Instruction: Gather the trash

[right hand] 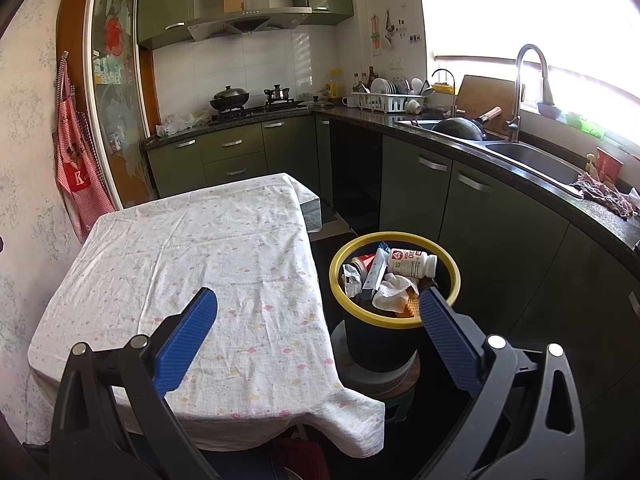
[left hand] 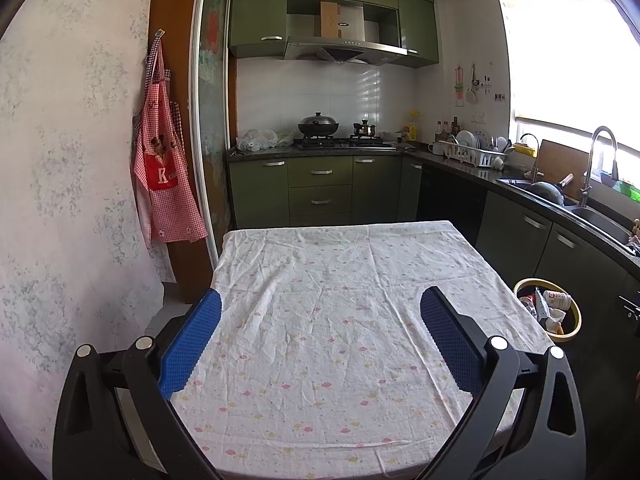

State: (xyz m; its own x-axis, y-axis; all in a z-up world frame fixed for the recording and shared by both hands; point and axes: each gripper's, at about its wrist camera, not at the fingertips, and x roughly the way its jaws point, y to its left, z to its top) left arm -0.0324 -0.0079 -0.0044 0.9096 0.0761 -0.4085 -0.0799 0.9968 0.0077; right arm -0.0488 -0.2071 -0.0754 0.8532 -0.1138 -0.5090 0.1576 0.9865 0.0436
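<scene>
**Showing a cloth-covered table and a filled bin, both grippers spread and holding nothing**

Table: a wrinkled white cloth printed with small pink and yellow motifs covers the top and drapes over every edge; its surface is bare. Dark floor runs between the table's right edge and the counter cabinets.

Trash bin: a dark tub with a yellow rim stands just beside the table's right edge. Inside lie a white bottle with a red and green label too small to read, crumpled white paper and foil wrappers.

Apron: red check, hung on the wall left of the table, with a red patch bearing a white "K".

Left gripper: blue-padded fingers wide apart over the cloth.

Right gripper: fingers wide apart, the right pad overlapping the bin's rim in this view.
</scene>
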